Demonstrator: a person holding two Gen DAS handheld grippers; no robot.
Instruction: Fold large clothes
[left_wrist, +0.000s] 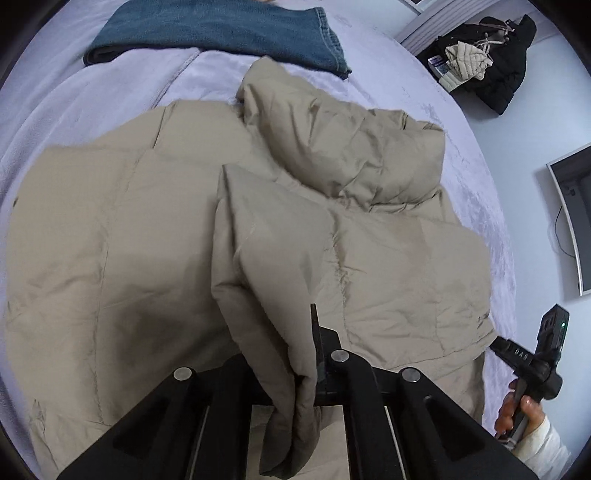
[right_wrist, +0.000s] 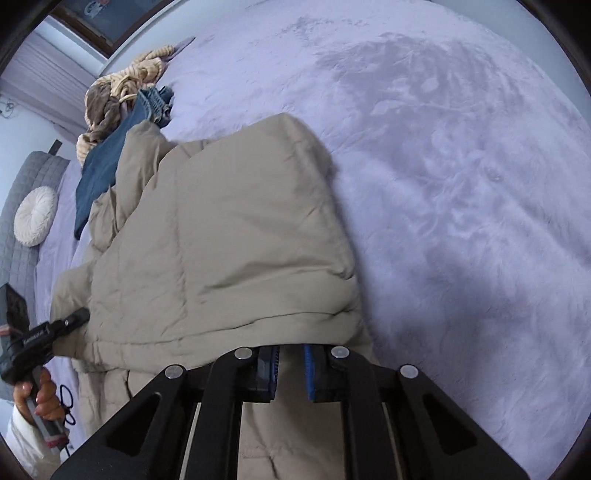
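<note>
A beige puffer jacket (left_wrist: 122, 240) lies spread on the lilac bed cover (left_wrist: 436, 103), its hood bunched at the far side. My left gripper (left_wrist: 295, 369) is shut on a fold of the jacket and holds it lifted over the body. In the right wrist view the jacket (right_wrist: 229, 236) lies below my right gripper (right_wrist: 290, 373). Its jaws stand a little apart over the jacket's near edge, with nothing pinched between them. The right gripper also shows in the left wrist view (left_wrist: 532, 354), at the jacket's right edge.
Folded blue jeans (left_wrist: 221, 29) lie at the far side of the bed. A knitted beige garment (right_wrist: 122, 88) lies beyond the jeans. Dark clothes (left_wrist: 491, 62) hang on the wall. A round white cushion (right_wrist: 35, 216) rests on a grey headboard. A monitor (left_wrist: 572, 218) stands at right.
</note>
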